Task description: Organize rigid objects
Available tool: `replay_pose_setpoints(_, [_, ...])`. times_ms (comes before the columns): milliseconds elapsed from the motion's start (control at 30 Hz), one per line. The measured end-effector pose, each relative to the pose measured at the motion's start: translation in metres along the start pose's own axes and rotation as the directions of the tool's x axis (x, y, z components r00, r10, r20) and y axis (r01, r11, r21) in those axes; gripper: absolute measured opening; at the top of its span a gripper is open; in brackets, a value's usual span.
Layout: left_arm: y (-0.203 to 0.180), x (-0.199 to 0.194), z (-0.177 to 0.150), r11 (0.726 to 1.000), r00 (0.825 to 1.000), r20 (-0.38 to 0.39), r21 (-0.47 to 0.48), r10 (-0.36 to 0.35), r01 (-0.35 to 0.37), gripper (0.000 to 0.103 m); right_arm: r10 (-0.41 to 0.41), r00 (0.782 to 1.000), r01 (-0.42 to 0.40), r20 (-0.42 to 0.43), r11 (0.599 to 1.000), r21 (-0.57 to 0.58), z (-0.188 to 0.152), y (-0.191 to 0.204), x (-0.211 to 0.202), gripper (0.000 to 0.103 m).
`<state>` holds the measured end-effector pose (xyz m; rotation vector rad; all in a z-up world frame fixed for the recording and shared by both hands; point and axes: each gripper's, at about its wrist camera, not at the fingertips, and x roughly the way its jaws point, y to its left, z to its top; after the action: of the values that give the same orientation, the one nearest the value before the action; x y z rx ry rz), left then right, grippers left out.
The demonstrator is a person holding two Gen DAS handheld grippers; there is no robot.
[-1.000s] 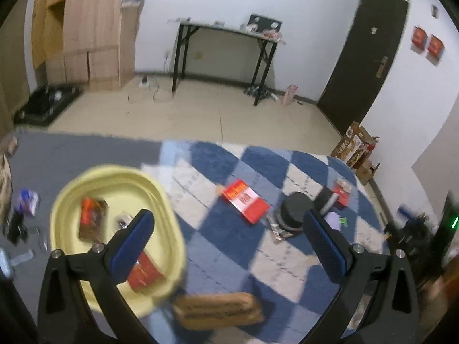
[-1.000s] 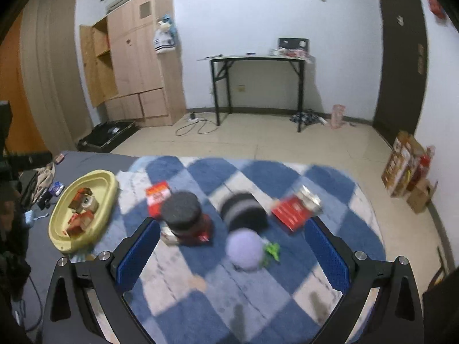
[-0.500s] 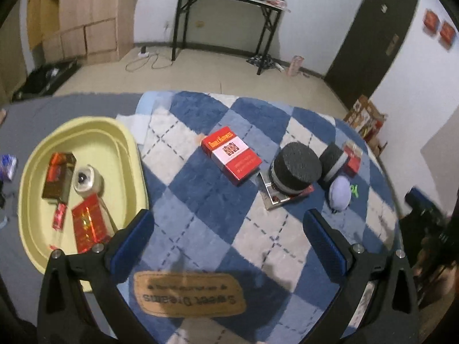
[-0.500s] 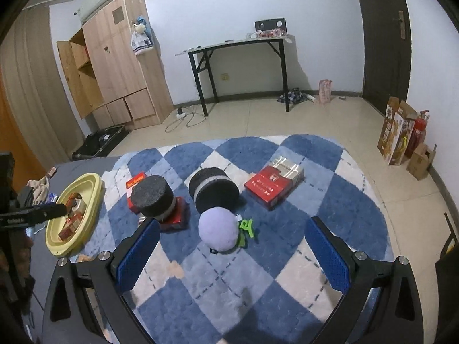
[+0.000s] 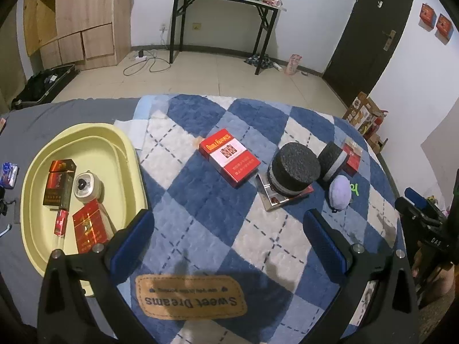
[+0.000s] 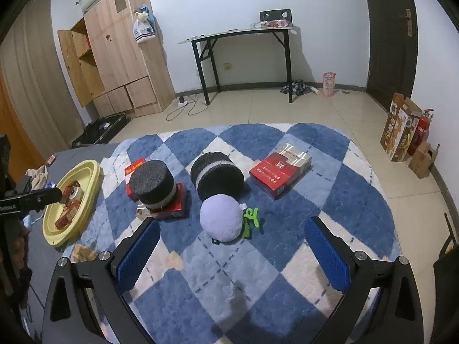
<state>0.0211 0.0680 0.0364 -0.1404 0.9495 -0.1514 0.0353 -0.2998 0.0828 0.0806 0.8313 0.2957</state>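
Note:
A yellow tray (image 5: pixel 130 154) at the left holds several red and dark boxes and a small white device (image 5: pixel 86 186). On the checked rug lie a red-and-white box (image 5: pixel 229 157), a black foam cylinder (image 5: pixel 295 166) resting on a flat red box (image 5: pixel 282 199), a second black cylinder (image 5: pixel 332 160), a lilac ball (image 5: pixel 340 193) and another red box (image 6: pixel 279 170). My left gripper (image 5: pixel 226 239) is open and empty above the rug's near edge. My right gripper (image 6: pixel 232 253) is open and empty, just short of the lilac ball (image 6: pixel 221 220).
A green clip (image 6: pixel 251 219) lies beside the ball. The rug (image 5: pixel 200 215) covers a grey bed. The tray also shows in the right wrist view (image 6: pixel 94 172). A black table (image 5: pixel 223 20), a wooden cabinet (image 6: pixel 114 57) and cartons (image 6: pixel 401 134) stand on the floor beyond.
The left gripper has pulled back from over the tray and swung toward the rug's middle. The right gripper has drawn back and steadied. Both stay open.

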Motion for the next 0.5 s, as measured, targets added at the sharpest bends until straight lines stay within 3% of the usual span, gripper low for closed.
replay_pose_setpoints(500, [0.0034, 0.0012, 0.0025, 1.000, 1.000, -0.013, -0.003, 0.014, -0.014, 0.103, 0.003, 1.000, -0.003, -0.014, 1.000, 0.007, -0.0025, -0.0020, 0.0057, 0.103])
